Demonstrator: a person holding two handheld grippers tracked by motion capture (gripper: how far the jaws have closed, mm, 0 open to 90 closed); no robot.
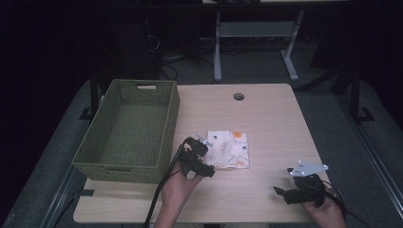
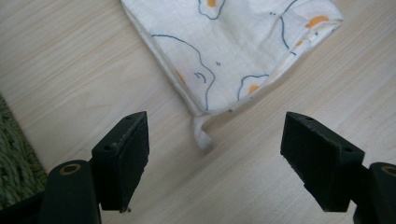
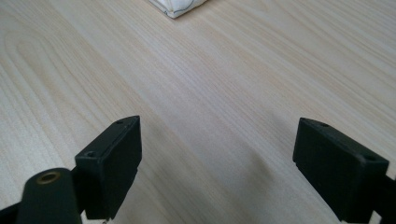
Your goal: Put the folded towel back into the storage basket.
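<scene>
A folded white cloth (image 1: 228, 149) printed with fried eggs lies in the middle of the wooden table (image 1: 266, 114). My left gripper (image 1: 198, 159) hovers at the cloth's left corner, open, with nothing between its jaws. In the left gripper view the cloth (image 2: 233, 51) lies just ahead of the gripper (image 2: 215, 158), a small loop tag (image 2: 201, 133) sticking out toward it. My right gripper (image 1: 285, 194) stands open near the table's front right, over bare wood. In the right gripper view the gripper (image 3: 217, 163) faces a corner of the cloth (image 3: 177, 7) far ahead.
A green woven basket (image 1: 95, 152) with nothing in it stands on the left side of the table, close to my left gripper; its wall (image 2: 11, 154) edges the left gripper view. A round cable hole (image 1: 238, 96) sits near the far edge. Dark floor and desk legs lie beyond.
</scene>
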